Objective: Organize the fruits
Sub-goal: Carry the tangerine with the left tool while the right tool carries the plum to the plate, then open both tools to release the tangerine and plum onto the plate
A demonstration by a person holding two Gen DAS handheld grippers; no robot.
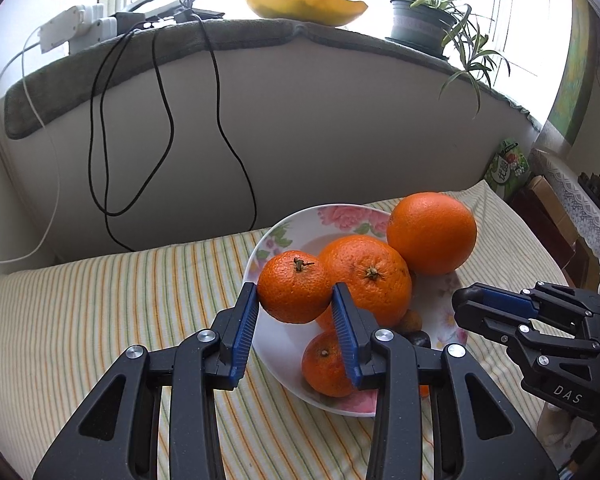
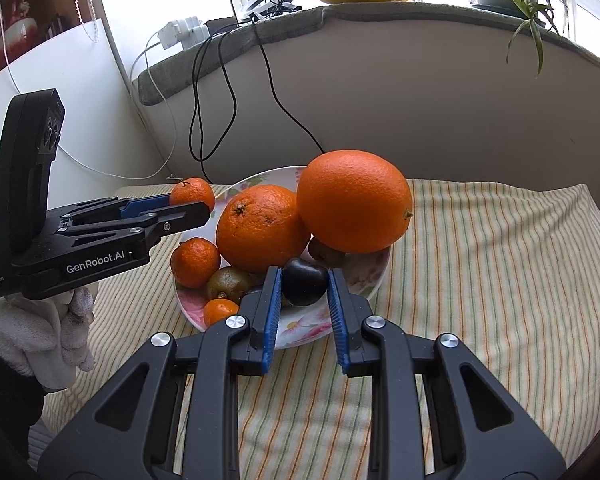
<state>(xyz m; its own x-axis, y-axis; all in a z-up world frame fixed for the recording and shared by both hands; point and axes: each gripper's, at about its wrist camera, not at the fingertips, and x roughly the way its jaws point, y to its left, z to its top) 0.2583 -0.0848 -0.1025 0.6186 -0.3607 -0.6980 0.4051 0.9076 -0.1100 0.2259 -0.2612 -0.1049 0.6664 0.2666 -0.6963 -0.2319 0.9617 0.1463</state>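
Observation:
My left gripper (image 1: 296,296) is shut on a small mandarin (image 1: 294,286), held just above the left rim of a flowered plate (image 1: 300,220). The right wrist view shows that mandarin (image 2: 192,194) in the left gripper (image 2: 196,204), left of the plate (image 2: 364,284). On the plate lie a big orange (image 2: 354,202), a medium orange (image 2: 262,228), another small mandarin (image 2: 195,262), a kiwi (image 2: 230,282) and a tiny orange fruit (image 2: 220,312). My right gripper (image 2: 303,280) is shut on a dark fruit (image 2: 303,286) over the plate's near side.
The plate rests on a striped cloth (image 2: 480,280). Behind it a pale wall rises to a sill with a yellow bowl (image 1: 306,2), a potted plant (image 1: 424,20) and a power strip (image 1: 76,28); black cables (image 1: 164,120) hang down. A white-gloved hand (image 2: 40,332) holds the left gripper.

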